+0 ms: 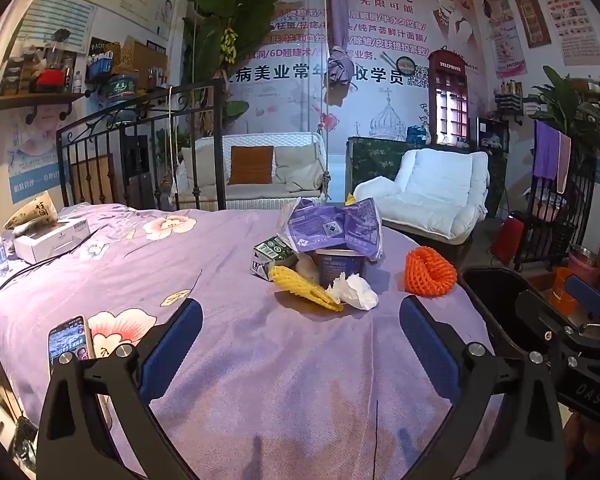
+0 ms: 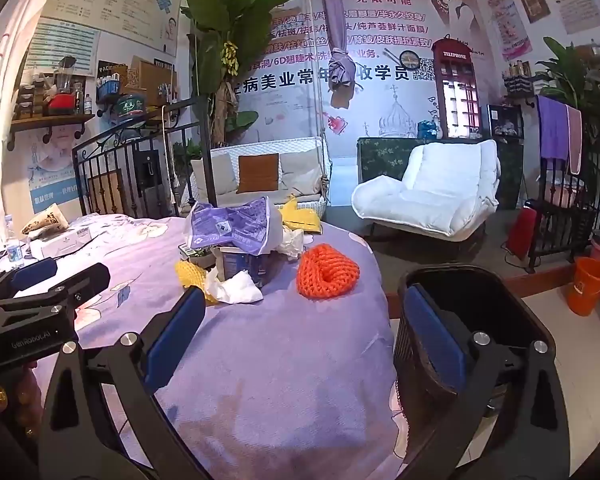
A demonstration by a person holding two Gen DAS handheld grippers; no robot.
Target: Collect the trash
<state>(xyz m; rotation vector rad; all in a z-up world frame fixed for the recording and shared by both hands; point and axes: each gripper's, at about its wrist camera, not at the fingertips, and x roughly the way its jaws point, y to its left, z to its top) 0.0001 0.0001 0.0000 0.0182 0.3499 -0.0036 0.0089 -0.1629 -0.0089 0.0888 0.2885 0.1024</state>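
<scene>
**Trash pile waits near the bed's far corner, both grippers spread and empty**

The trash sits bunched on the purple floral bedspread (image 1: 228, 352): a crumpled white tissue (image 1: 354, 290) at the front, a yellow foam fruit net (image 1: 304, 288) touching it at its 9 o'clock, a tub (image 1: 340, 266) behind with a purple wrapper (image 1: 332, 228) draped over it, and a small green carton (image 1: 272, 254) at the tub's 9 o'clock. An orange foam net (image 1: 430, 272) lies apart at 3 o'clock of the pile. A black bin (image 2: 472, 320) stands off the bed's edge, at 4 o'clock of the orange net.

The left gripper (image 1: 300, 344) and right gripper (image 2: 304, 336) both stand wide open, holding nothing, short of the pile. Best to start with loose outliers: the right gripper probably takes the orange net, nearest the bin, pinching its rim so the soft mesh does not slip.

The tub's contents are hidden under the wrapper, more yellow packaging (image 2: 300, 212) shows only partly behind, and the bin's inside is too dark to read.
</scene>
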